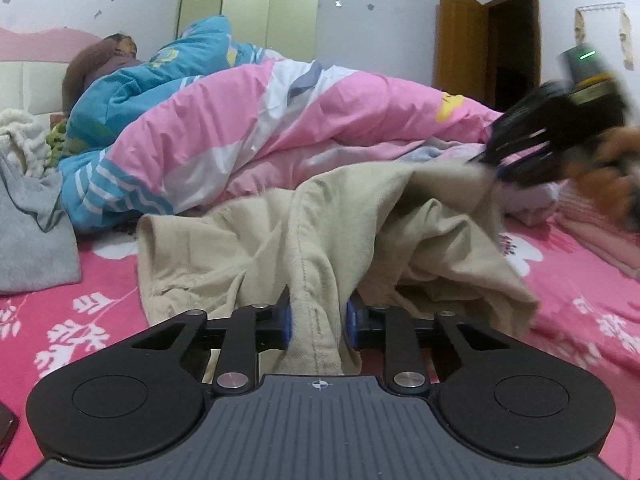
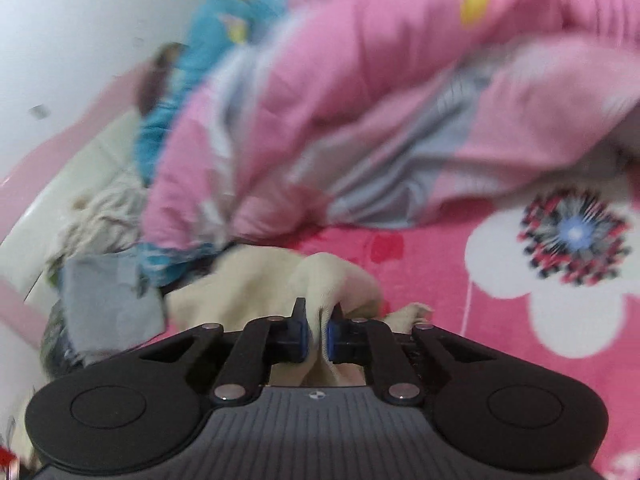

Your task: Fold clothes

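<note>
The left gripper (image 1: 318, 320) was clamped on a seamed fold of a beige garment (image 1: 304, 232), its blue pads pressing the cloth from both sides. The garment lay rumpled on a pink flowered bedsheet (image 1: 80, 320) and rose toward the right, where the right gripper (image 1: 496, 160) — blurred — held its far edge off the bed. Behind it a pink and white quilt (image 1: 280, 120) was heaped, with a blue quilt (image 1: 132, 92) further back. A grey cloth (image 1: 32, 240) lay at the left, and a wardrobe (image 1: 248, 12) and an open wooden door (image 1: 464, 36) stood against the far wall.
</note>
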`<state>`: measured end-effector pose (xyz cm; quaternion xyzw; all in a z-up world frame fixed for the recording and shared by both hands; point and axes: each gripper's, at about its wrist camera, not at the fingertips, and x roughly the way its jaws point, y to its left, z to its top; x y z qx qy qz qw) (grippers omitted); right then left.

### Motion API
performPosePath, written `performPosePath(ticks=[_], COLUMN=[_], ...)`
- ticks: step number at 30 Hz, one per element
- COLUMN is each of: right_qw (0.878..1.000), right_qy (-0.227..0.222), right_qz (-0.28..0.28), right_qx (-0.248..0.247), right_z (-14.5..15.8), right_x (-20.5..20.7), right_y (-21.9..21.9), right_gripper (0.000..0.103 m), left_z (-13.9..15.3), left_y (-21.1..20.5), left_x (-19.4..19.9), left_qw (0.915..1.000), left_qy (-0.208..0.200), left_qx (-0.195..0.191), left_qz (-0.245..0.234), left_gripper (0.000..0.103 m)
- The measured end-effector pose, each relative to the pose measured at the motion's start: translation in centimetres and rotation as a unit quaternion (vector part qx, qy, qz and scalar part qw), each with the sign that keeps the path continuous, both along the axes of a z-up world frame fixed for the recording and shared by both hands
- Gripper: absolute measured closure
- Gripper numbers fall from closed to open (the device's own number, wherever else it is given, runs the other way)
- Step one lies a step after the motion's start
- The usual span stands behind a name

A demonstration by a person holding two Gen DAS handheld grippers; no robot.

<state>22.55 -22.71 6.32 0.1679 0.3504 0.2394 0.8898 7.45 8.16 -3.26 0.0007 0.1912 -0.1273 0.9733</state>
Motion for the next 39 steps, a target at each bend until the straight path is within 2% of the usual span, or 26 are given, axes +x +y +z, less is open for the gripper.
performPosePath(ticks=[3,11,13,16,21,23,26,30,33,35,39], right_qw=[0.999,0.994,0.995,0.998,0.999,0.999,0.997,0.995,0.997,0.999,1.0], right_qy=[-0.047,-0.09,-0.083,-0.044,-0.002,0.0,-0.016,-0.03,-0.008,-0.001,-0.014], right_qz=[0.004,0.004,0.006,0.015,0.029,0.035,0.051,0.061,0.061,0.048,0.002], right_qx=[-0.009,-0.054,-0.054,-0.041,-0.03,-0.036,-0.054,-0.068,-0.035,-0.008,0.028], right_z=[1.5,-0.4,-1.8,-4.4,-8.1,-9.0,-9.5,-9.0,-8.3,-7.6,-5.6], right_x=[-6.3,-20.4,-22.5,-24.0,-25.2,-25.7,-26.6,-27.7,-28.2,-28.6,-28.5], right_y=[-1.5,-5.4,-5.7,-5.4,-3.7,-3.0,-1.8,-1.8,-3.9,-6.0,-10.0], right_gripper=[0.095,0.096,0.096,0.096,0.096,0.096,0.095,0.086,0.08,0.078,0.067], left_z=[0.0,-0.5,-0.7,-0.6,0.9,1.8,2.8,2.5,1.6,1.1,0.5], left_y=[0.1,-0.7,-0.7,0.1,3.1,3.7,2.6,-2.0,-5.0,-5.9,-4.8], left_x=[-2.1,-7.9,-8.7,-9.4,-10.8,-11.4,-11.1,-10.0,-9.7,-9.6,-10.1], left_qw=[0.9998,0.9949,0.9938,0.9938,0.9984,0.9992,0.9988,0.9966,0.9943,0.9934,0.9925], left_qy=[-0.004,-0.008,-0.003,0.017,0.038,0.032,0.023,0.009,0.005,0.005,0.021], left_qx=[0.011,0.072,0.085,0.09,0.031,0.004,-0.016,0.006,0.04,0.059,0.055], left_qz=[-0.019,-0.07,-0.072,-0.063,-0.029,-0.022,-0.04,-0.081,-0.099,-0.098,-0.107], left_gripper=[0.083,0.084,0.084,0.081,0.08,0.079,0.078,0.07,0.068,0.068,0.068])
